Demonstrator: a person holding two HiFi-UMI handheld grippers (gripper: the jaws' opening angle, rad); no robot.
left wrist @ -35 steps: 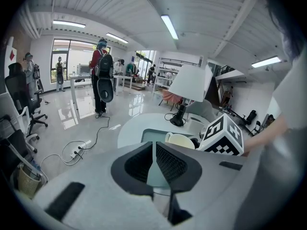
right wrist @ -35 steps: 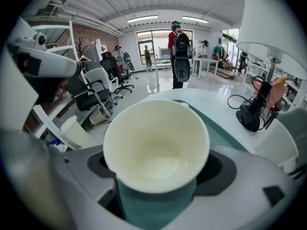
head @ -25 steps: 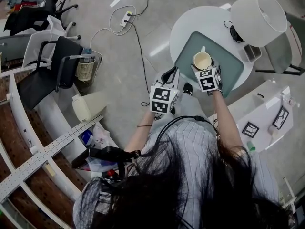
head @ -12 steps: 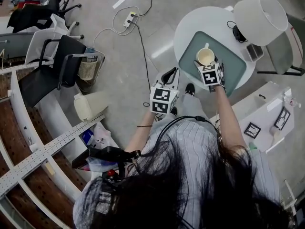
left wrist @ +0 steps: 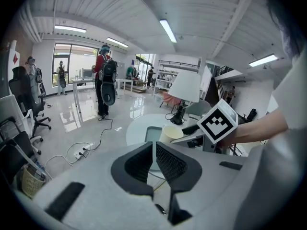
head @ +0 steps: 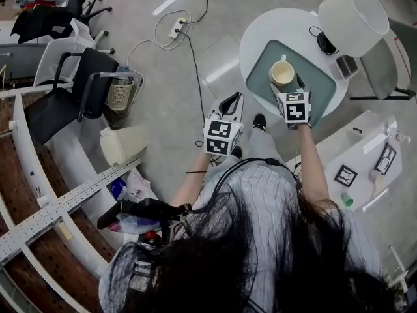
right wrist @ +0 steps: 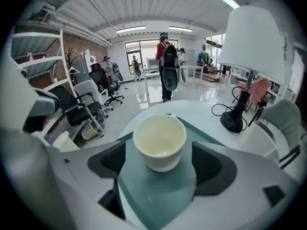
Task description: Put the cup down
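Observation:
A cream cup (head: 281, 74) stands upright on the grey-green mat (head: 319, 87) on the round white table (head: 260, 28). In the right gripper view the empty cup (right wrist: 159, 140) sits between the jaws, which are spread wide and clear of its sides. My right gripper (head: 287, 87) (right wrist: 160, 166) is open just on the near side of the cup. My left gripper (head: 229, 103) (left wrist: 154, 159) hangs off the table's near left edge over the floor, shut with nothing in it. The left gripper view also shows the cup (left wrist: 171, 133) beside the right gripper's marker cube.
A lamp with a big white shade (head: 355, 21) and a black base (right wrist: 234, 119) stands at the table's far right, with a cable. A small grey device (head: 345, 67) lies by the mat. Office chairs (head: 65, 96), a bin (head: 117, 95) and a power strip (head: 174, 25) are on the floor to the left.
The right gripper carried the cup a little farther onto the mat, then opened and drew back slightly toward me. The cup now stands free. The left gripper stayed put.

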